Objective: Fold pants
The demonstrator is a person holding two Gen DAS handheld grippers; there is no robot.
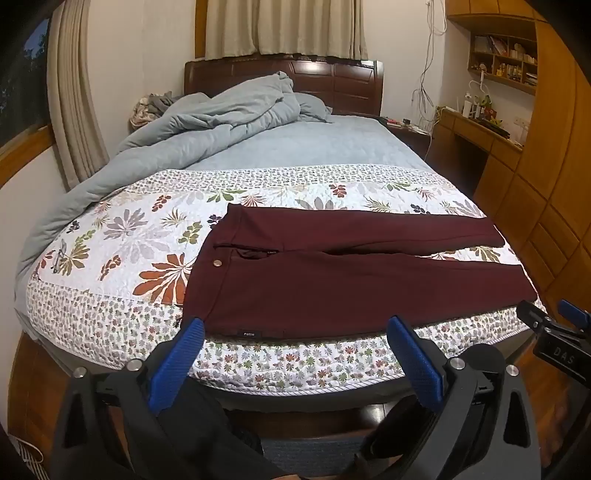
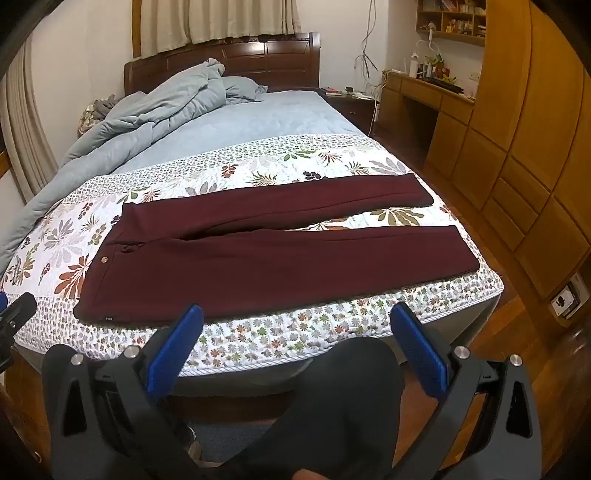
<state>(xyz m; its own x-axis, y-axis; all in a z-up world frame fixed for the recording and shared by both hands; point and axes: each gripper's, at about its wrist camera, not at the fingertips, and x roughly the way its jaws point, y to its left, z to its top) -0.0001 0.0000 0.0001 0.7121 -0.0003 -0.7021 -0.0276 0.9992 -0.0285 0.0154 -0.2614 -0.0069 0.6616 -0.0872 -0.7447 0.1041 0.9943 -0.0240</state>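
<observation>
Lying flat on the floral quilted bedspread (image 1: 122, 258), maroon pants (image 1: 332, 280) sit just beyond our wide-open, empty left gripper (image 1: 295, 336) and right gripper (image 2: 295, 325).

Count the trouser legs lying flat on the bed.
2. The far leg lies nearer the headboard; the near leg lies by the bed's foot edge. Both point right, a gap between them.

Bedroom: dark wooden headboard (image 1: 284, 79), beige curtains (image 1: 286, 27), wooden wardrobe (image 2: 532, 122).
</observation>
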